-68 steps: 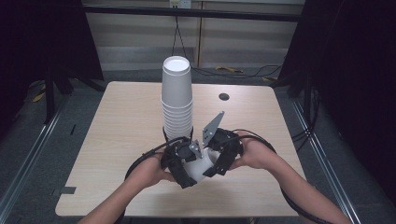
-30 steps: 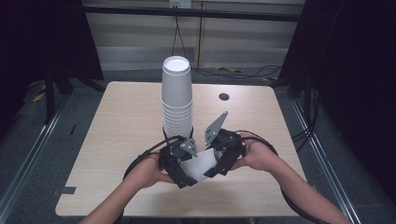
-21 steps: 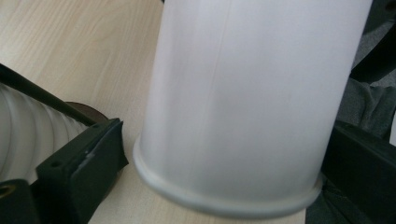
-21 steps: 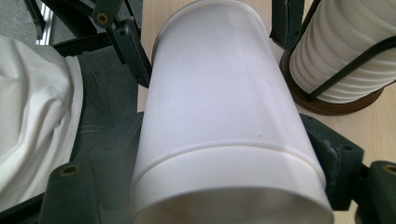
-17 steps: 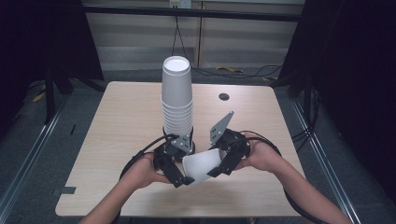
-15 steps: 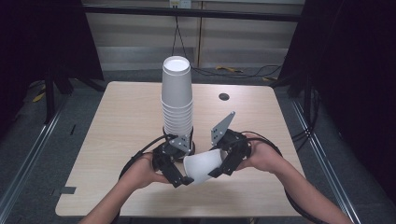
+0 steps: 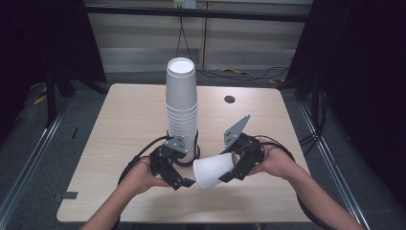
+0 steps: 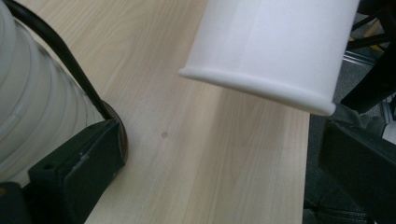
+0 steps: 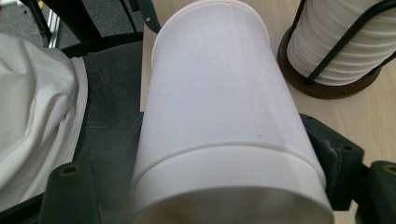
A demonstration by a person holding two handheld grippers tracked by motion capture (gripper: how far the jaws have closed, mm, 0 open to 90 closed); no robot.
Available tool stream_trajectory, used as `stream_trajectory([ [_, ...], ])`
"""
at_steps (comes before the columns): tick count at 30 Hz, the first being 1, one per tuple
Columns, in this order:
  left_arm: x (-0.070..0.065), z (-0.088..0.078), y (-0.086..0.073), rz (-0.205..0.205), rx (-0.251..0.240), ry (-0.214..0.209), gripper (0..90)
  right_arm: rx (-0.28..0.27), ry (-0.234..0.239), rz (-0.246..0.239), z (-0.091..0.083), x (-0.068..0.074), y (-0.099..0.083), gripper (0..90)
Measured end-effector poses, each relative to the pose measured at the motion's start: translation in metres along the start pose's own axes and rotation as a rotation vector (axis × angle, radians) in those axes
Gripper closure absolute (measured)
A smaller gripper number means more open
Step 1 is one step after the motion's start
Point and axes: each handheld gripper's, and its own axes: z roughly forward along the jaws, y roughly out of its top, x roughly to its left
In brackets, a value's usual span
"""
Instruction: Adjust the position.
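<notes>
cup (image 7: pixel 214 170) | clamped in right gripper (image 7: pixel 230 168) | beside open left gripper (image 7: pixel 184 182)

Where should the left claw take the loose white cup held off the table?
Probably on the side wall just behind the rolled rim, coming from the left. The white cup lies tilted in the right claw, which clamps its base end; its rim end points toward the open left claw.

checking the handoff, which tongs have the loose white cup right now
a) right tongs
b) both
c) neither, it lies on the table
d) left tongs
a: the loose white cup lies on its side, clamped between the jaws of the right tongs, while the left tongs stand open beside its rim, not touching it; in the left gripper view the cup hangs clear of both jaws.
</notes>
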Motion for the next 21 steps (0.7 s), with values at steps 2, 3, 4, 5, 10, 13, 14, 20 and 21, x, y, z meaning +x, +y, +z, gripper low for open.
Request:
stream_trajectory([
  [2,0.000,0.001,-0.002,-0.001,0.001,-0.001,0.0,0.000,-0.005,0.007,-0.001,0.000,-0.001,23.4],
  [3,0.000,0.002,-0.002,-0.013,-0.003,-0.001,0.0,-0.003,-0.002,0.009,-0.002,0.000,-0.001,23.4],
  [4,0.000,0.003,-0.003,-0.005,-0.001,0.000,0.0,-0.011,-0.001,0.001,-0.003,-0.001,0.000,23.4],
  [5,0.001,0.004,-0.004,-0.011,0.005,-0.001,0.0,-0.013,0.004,-0.001,-0.004,0.000,0.000,23.4],
  [10,0.002,0.006,-0.006,-0.024,-0.018,-0.012,0.0,-0.024,-0.009,-0.006,-0.007,0.000,0.004,23.3],
  [13,0.002,0.007,-0.006,-0.025,-0.022,-0.008,0.0,-0.028,-0.009,-0.005,-0.008,0.000,0.003,23.3],
  [14,0.003,0.007,-0.008,-0.030,-0.026,-0.010,0.0,-0.030,-0.006,0.002,-0.008,-0.001,0.003,23.3],
  [20,0.005,0.007,-0.012,-0.046,-0.047,-0.017,0.0,-0.035,-0.007,0.000,-0.008,-0.001,0.001,23.3],
  [21,0.005,0.007,-0.012,-0.046,-0.047,-0.017,0.0,-0.035,-0.007,0.000,-0.008,-0.001,0.001,23.3],
])
